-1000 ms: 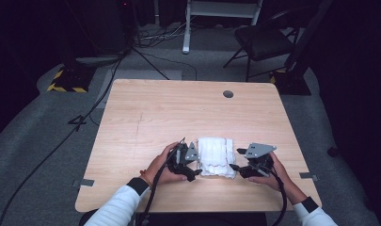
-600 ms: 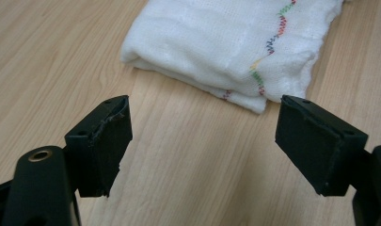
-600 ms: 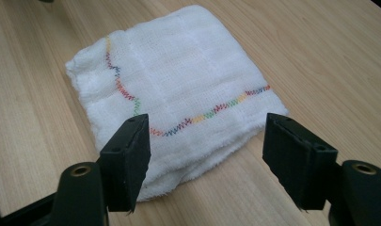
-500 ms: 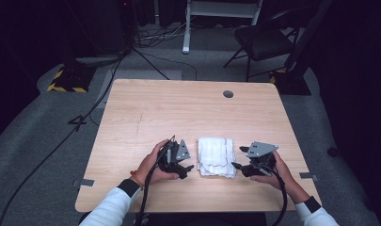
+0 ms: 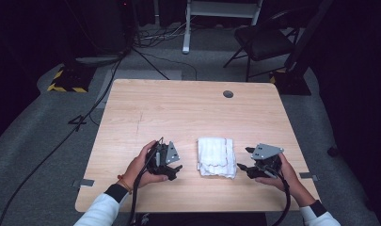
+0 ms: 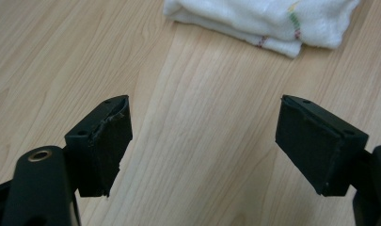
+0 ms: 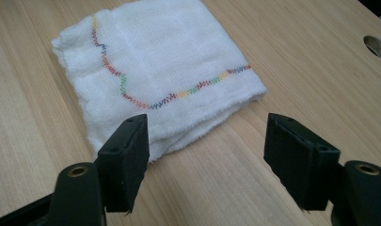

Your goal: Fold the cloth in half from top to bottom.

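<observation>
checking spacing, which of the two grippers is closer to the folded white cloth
The right gripper: its jaws stand just off the cloth's right edge. The left gripper sits farther away, with a wider strip of bare table between them.

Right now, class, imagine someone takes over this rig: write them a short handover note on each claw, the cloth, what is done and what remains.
Left claw: open, empty, over bare table left of the cloth.
Right claw: open, empty, jaws facing the cloth's right edge, not touching it.
White cloth: folded flat on the wooden table between both claws, with coloured stitching on top.
Done: the cloth lies folded and released.
Left: judging by this, probably nothing beyond drawing the hands away or tidying a loose edge.
</observation>
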A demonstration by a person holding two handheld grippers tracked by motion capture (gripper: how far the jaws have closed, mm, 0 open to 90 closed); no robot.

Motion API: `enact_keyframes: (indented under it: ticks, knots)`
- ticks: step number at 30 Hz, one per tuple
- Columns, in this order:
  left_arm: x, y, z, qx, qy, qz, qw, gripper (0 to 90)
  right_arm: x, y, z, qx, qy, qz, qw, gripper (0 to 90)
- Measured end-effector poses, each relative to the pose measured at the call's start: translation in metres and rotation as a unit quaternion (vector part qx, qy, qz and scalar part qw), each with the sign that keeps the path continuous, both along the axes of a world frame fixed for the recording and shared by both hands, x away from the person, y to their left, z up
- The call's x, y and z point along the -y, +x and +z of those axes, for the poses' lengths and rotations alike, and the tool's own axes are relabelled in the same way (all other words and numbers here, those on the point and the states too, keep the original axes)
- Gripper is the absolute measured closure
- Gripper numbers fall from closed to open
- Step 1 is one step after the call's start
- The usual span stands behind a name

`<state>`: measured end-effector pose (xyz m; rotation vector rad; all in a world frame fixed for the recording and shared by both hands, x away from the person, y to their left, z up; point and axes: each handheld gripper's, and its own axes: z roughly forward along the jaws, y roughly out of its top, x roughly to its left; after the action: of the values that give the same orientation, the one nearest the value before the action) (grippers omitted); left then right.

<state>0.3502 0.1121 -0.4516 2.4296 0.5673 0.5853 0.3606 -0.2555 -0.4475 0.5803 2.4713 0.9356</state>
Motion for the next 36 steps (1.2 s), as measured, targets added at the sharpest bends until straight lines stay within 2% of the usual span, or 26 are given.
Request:
enact_keyframes:
  ticks: [8, 20, 23, 28, 32, 36]
  knots:
    - [-0.012, -0.005, 0.0, 0.001, 0.009, 0.013, 0.9999, 19.2, 0.012, -0.004, -0.002, 0.001, -0.003, -0.016, 0.9999, 31.3]
    - [-0.034, -0.012, -0.008, -0.003, 0.027, 0.04, 0.9988, 18.8, 0.034, -0.008, -0.011, -0.004, -0.016, -0.052, 0.9985, 29.4]
    - [-0.041, -0.014, -0.01, -0.003, 0.032, 0.046, 0.9984, 18.6, 0.041, -0.009, -0.014, 0.001, -0.021, -0.057, 0.9981, 29.4]
    - [-0.054, -0.016, -0.016, -0.004, 0.027, 0.056, 0.998, 18.6, 0.052, -0.011, -0.02, -0.001, -0.022, -0.071, 0.9972, 29.3]
    - [-0.067, -0.016, -0.023, -0.017, 0.014, 0.062, 0.9978, 18.6, 0.062, -0.013, -0.024, -0.007, -0.018, -0.083, 0.9963, 29.1]
    - [-0.076, -0.017, -0.027, -0.021, -0.002, 0.068, 0.9975, 18.5, 0.074, -0.013, -0.028, -0.015, -0.009, -0.098, 0.995, 29.0]
